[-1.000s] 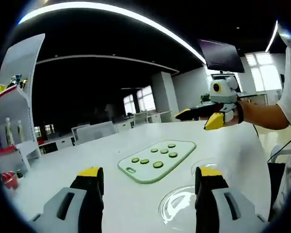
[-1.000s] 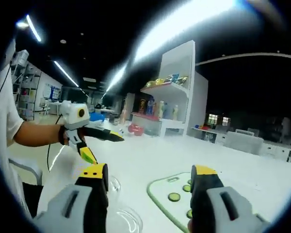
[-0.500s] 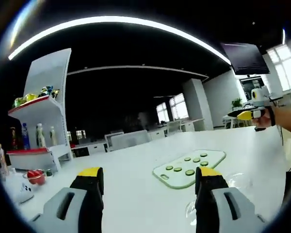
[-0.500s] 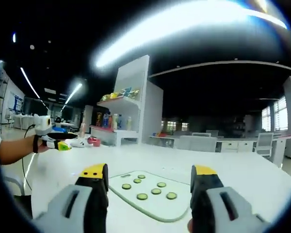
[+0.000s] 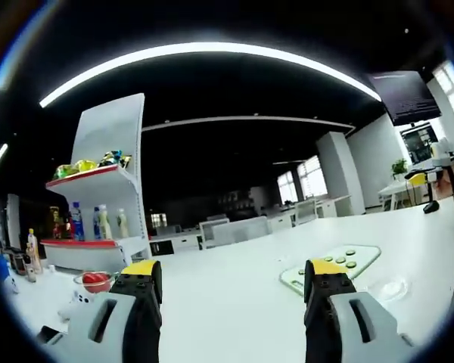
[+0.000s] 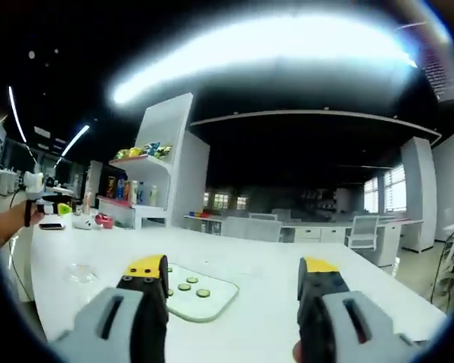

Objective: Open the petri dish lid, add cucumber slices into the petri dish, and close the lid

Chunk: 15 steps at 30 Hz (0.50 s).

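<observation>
Both hand-held grippers are held apart and carry nothing, far from the work.
To begin well, bring the left hand-held gripper (image 5: pixel 231 291) down toward the petri dish (image 5: pixel 392 289), just beside the green board (image 5: pixel 329 266) of cucumber slices (image 6: pixel 188 286) on the desk (image 5: pixel 227 280); the right hand-held gripper (image 6: pixel 233 291) is also high.

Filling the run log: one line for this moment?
left gripper: open, empty | right gripper: open, empty | cucumber slices: on cutting board | petri dish: untouched

white table (image 6: pixel 287 302) with pale green board (image 6: pixel 200 296), clear petri dish (image 5: pixel 391 288), red bowl (image 5: pixel 95 280)
</observation>
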{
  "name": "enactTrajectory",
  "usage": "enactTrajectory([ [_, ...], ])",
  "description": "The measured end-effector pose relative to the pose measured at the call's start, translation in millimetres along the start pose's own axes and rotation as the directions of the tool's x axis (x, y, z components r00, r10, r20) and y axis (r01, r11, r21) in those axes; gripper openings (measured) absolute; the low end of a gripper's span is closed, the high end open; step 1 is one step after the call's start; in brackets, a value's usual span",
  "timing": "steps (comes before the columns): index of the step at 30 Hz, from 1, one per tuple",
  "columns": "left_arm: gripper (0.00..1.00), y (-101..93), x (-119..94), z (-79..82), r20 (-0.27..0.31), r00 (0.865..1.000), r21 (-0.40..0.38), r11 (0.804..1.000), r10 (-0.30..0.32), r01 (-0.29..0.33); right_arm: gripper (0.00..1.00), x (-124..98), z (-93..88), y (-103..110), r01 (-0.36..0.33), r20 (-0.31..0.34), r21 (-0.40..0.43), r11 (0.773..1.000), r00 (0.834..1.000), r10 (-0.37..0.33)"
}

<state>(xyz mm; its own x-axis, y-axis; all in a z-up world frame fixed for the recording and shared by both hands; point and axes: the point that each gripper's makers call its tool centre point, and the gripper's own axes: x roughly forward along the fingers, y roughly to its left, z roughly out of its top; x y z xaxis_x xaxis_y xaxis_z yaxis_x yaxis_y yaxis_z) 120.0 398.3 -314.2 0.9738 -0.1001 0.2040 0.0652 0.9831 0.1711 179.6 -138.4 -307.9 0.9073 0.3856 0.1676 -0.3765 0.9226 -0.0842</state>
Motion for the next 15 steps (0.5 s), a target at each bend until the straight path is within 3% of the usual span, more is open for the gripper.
enactTrajectory([
  [5, 0.77, 13.0, -11.3, 5.6, 0.009, 0.999, -0.001, 0.999, 0.034, -0.034, 0.68, -20.6, -0.1, -17.6, 0.058, -0.004, 0.004, 0.998, 0.998, -0.058],
  [15, 0.77, 16.2, -33.6, 2.5, -0.010, 0.999, 0.000, 0.999, 0.040, -0.040, 0.68, -56.4, -9.8, -31.1, 0.116, -0.036, 0.005, 0.993, 0.993, -0.116],
])
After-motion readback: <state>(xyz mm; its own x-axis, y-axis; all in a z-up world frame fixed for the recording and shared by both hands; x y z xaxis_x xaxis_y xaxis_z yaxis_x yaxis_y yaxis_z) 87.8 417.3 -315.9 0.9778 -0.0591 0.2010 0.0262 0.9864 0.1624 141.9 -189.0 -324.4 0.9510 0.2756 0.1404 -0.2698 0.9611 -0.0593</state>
